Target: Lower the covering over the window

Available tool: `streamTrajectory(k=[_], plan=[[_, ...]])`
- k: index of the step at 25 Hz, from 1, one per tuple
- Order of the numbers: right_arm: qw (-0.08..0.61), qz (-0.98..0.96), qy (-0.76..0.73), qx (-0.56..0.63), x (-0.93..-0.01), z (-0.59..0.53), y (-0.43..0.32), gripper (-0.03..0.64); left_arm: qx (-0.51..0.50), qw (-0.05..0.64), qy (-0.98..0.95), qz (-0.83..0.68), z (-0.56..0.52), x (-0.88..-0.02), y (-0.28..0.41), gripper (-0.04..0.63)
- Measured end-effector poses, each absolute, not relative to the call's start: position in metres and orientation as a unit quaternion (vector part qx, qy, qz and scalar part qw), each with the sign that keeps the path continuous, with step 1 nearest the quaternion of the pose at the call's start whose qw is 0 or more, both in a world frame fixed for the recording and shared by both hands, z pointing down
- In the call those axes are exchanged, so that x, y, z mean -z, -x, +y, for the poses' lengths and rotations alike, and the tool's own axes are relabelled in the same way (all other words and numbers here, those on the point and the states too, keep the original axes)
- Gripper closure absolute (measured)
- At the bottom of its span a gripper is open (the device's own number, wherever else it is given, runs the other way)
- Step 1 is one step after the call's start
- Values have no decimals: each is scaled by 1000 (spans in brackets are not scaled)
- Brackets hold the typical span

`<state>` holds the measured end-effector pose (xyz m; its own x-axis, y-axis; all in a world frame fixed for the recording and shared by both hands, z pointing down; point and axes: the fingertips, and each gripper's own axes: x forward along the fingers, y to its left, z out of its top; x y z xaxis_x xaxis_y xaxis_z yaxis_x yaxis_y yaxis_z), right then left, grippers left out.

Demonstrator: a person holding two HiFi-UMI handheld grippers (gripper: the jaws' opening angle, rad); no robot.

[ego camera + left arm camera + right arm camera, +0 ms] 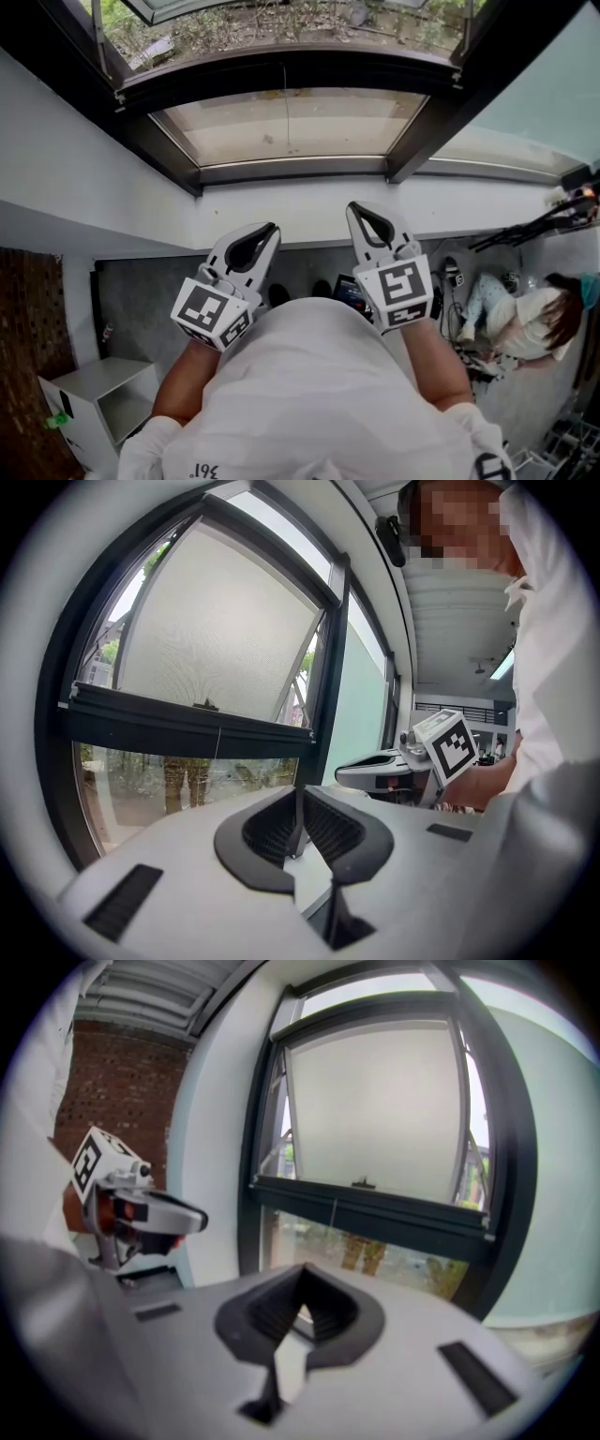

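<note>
While your left tongs [299, 797] and right tongs [302, 1274] sit closed, empty, the shade [220, 621] looks light, limp.
Pinch its stiff rail [187, 726] at twelve o'clock.

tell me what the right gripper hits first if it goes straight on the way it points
Probably the clear lower window pane, just below the dark crossbar; nothing shows between it and the shut right gripper. Depth is unclear, so it might land on the crossbar instead.

Ahead of the left tool [300, 794], the cord [219, 742] hanging from the blind [220, 630] is too thin to trace to its end. The right tool [302, 1274] shows blurred in its own view.
</note>
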<state>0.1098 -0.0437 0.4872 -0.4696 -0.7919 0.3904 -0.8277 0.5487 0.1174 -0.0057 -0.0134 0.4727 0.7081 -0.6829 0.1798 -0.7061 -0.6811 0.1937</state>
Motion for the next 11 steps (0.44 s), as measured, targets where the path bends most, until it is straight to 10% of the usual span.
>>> streamTrajectory(k=[11], plan=[[205, -857, -471, -37, -486, -53, -109, 597, -45, 120, -917, -378, -21, -471, 5, 560]])
